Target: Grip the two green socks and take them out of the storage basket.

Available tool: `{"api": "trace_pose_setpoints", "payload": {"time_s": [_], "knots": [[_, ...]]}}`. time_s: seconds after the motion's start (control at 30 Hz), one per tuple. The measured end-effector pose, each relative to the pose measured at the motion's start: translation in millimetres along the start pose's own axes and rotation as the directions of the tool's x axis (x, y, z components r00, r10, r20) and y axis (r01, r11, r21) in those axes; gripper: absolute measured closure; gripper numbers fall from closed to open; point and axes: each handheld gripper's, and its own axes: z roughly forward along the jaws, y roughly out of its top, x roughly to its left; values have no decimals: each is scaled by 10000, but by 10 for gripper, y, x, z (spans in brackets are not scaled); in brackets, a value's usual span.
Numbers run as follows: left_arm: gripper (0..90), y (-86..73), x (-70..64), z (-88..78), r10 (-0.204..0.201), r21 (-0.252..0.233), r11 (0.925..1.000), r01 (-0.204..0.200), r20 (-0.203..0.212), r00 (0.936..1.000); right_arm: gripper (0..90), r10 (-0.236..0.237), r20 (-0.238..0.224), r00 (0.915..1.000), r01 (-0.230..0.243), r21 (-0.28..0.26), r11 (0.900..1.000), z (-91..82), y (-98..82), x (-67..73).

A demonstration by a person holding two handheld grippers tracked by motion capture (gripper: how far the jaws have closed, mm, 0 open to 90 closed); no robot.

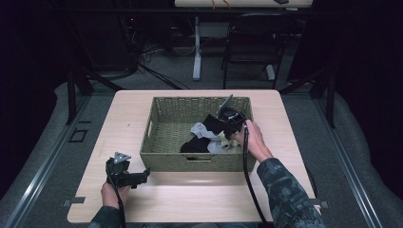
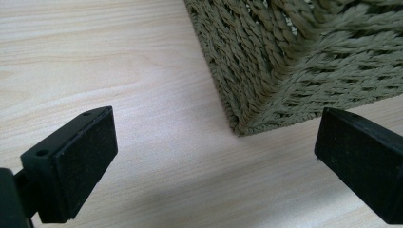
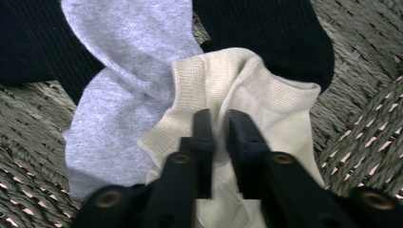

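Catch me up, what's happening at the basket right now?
The right claw is down inside the woven basket, shut on a cream sock that lies among a grey sock and black socks. It has not lifted it yet. The left claw sits open on the table, pointed at the basket's near left corner, holding nothing.

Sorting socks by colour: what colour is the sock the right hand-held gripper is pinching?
Cream, off-white sock, pinched by the right hand-held gripper; clearest in the right gripper view.
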Motion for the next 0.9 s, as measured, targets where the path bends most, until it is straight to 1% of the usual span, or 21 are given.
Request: {"api": "trace_pose_setpoints", "payload": {"time_s": [0.03, 0.07, 0.1, 0.13, 0.17, 0.23, 0.27, 0.3, 0.33, 0.37, 0.4, 0.43, 0.5, 0.53, 0.57, 0.63, 0.7, 0.73, 0.77, 0.83, 0.9], "knots": [[4, 1, -1, 0, 8, -1, 10000, -8, -11, 10000, 863, 24, -14, 10000, -24, 30, 10000, -6, -4, -3], [3, 2, -3, 0, 0, 18, 10000, 0, -2, 10000, 871, -120, 18, 9999, 120, 133, 9998, -19, -5, -15], [4, 2, -3, 1, 5, 25, 10000, -5, 4, 10000, 874, 138, -20, 9999, -139, -188, 9997, -3, -24, -4], [4, 2, -2, 1, 1, 23, 10000, -1, 0, 10000, 876, 136, -56, 9999, -137, -212, 9997, -11, -29, -12], [4, 1, 0, 1, 7, 8, 10000, -7, -7, 10000, 878, 25, -67, 10000, -26, -89, 10000, -37, -28, -31], [4, 1, 3, -2, -2, 15, 10000, 2, -19, 10000, 879, 23, -140, 9999, -25, -95, 10000, -89, -31, -59], [4, 1, 3, -3, -5, 6, 10000, 5, -16, 10000, 879, 181, -191, 9997, -185, -198, 9996, -110, -37, -62], [4, 1, 2, -2, 1, 1, 10000, -1, -6, 10000, 879, 177, -212, 9996, -182, -216, 9996, -141, -40, -74], [4, 1, 0, 0, 2, 1, 10000, -2, 0, 10000, 879, 25, -236, 9997, -24, 19, 10000, -188, -32, -95], [4, 2, 0, 1, 0, 10, 10000, 0, -5, 10000, 879, 35, -280, 9996, -37, -55, 10000, -229, -34, -109], [4, 2, 1, 3, -4, 9, 10000, 4, 0, 10000, 879, 10, -314, 9995, -11, -8, 10000, -262, -31, -120], [4, 1, 1, 4, -12, 10, 10000, 12, 5, 10000, 879, 3, -254, 9997, -4, -44, 10000, -296, -32, -130], [4, 3, 4, -1, -10, 64, 10000, 10, 7, 10000, 879, 51, -394, 9992, -53, -60, 10000, -375, -27, -153], [4, 3, 7, -1, -15, 59, 10000, 15, 1, 10000, 880, 57, -297, 9995, -61, -125, 9999, -409, -28, -157], [4, 2, 8, 1, -23, 41, 10000, 23, 14, 10000, 880, -58, -265, 9996, 57, -41, 10000, -461, -21, -175], [4, 2, 9, 1, -31, 36, 10000, 31, 18, 10000, 881, -41, -380, 9993, 37, -105, 9999, -526, -19, -190], [4, 2, 7, 3, -60, 58, 10000, 60, 28, 10000, 881, 81, -248, 9997, -88, -268, 9996, -617, -21, -193], [4, 1, 7, 6, -82, 20, 10000, 82, 11, 10000, 881, 81, -248, 9997, -88, -268, 9996, -617, -21, -193], [5, 0, 9, 5, -88, 24, 10000, 88, 10, 10000, 881, -55, -200, 9998, 52, -133, 9999, -656, -14, -206], [4, 0, 11, 3, -91, 18, 10000, 91, 6, 10000, 881, -122, -186, 9998, 120, -83, 9999, -709, -7, -212], [4, -1, 11, 2, -88, 23, 10000, 88, 13, 10000, 881, -89, -196, 9998, 86, -181, 9998, -757, -5, -213]]}}
